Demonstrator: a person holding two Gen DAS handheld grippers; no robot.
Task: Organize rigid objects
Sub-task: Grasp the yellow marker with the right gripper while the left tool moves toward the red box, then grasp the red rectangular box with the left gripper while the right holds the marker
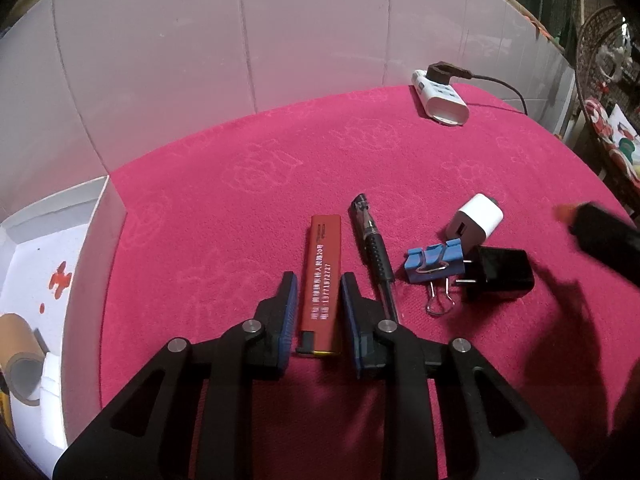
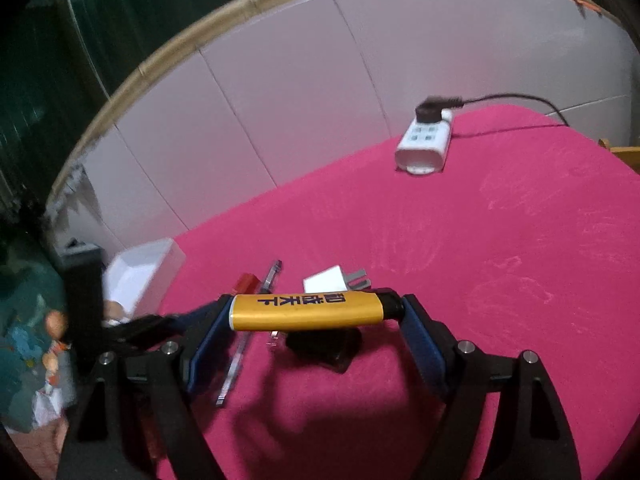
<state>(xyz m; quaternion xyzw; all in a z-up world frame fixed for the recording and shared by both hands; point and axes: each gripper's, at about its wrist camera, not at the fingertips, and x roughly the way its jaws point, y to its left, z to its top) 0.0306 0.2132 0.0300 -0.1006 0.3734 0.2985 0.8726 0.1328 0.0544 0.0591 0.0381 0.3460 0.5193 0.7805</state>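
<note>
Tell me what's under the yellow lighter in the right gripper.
The yellow lighter, clamped end to end in the right gripper, hangs above the pink cloth. Beneath it sit the black charger and part of a white charger. The binder clip is mostly covered.

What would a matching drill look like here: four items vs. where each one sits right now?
Items:
1. red lighter
2. yellow lighter
3. blue binder clip
4. white power strip

Places:
A. far edge of the pink cloth, dark plug in it
B. lengthwise between the left hand-held gripper's pads
C. crosswise between the right hand-held gripper's pads, above the cloth
D. on the cloth between the black pen and the black charger

Pairs: 1-B, 2-C, 3-D, 4-A
</note>
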